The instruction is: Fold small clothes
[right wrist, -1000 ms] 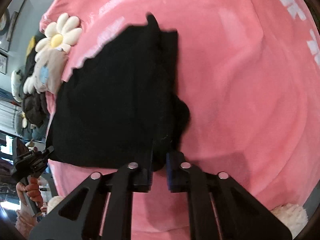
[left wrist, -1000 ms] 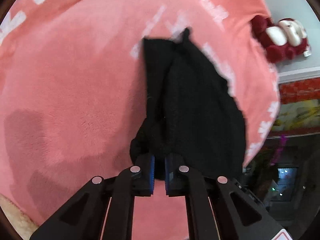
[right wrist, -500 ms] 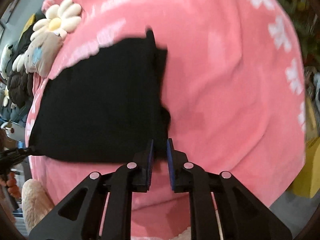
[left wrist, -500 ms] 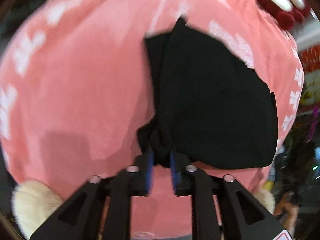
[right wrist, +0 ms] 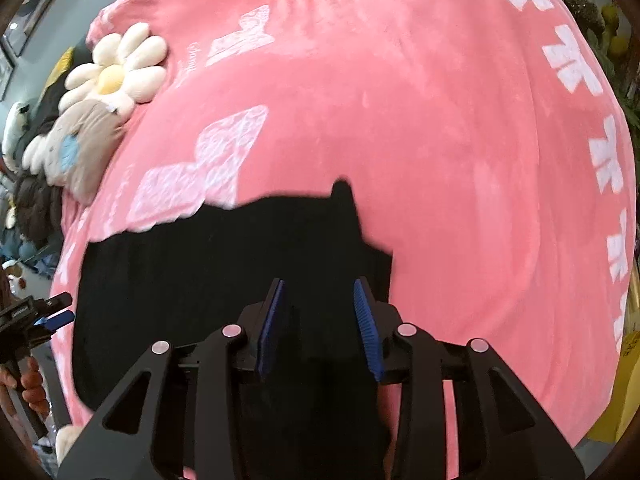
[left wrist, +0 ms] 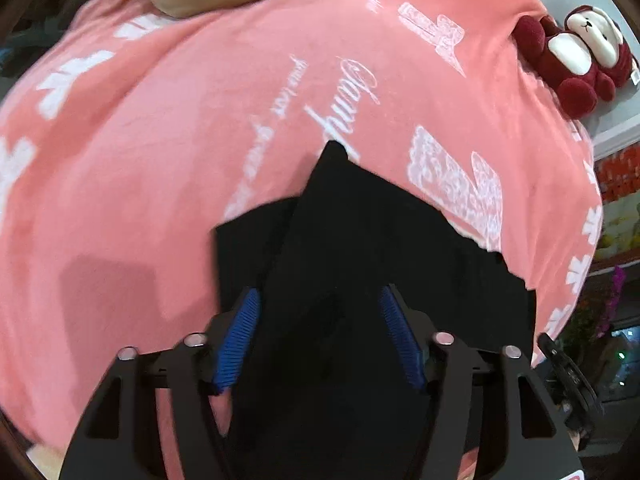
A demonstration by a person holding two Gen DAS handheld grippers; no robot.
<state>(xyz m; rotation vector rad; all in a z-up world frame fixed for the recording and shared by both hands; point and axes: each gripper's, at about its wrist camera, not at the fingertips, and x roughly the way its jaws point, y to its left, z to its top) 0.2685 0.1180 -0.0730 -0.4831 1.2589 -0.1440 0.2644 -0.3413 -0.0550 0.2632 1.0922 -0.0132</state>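
now both my left gripper (left wrist: 320, 336) and right gripper (right wrist: 320, 324) hang spread wide and empty over the black garment (right wrist: 224, 264) lying on the pink blanket (right wrist: 440, 160), so i'd pinch matching corners evenly before making the fold.

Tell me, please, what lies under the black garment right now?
The black garment rests on the pink blanket, whose white printed patterns run under its far edge. Whatever the print or blanket looks like beneath the cloth is covered, as is whatever supports the blanket.
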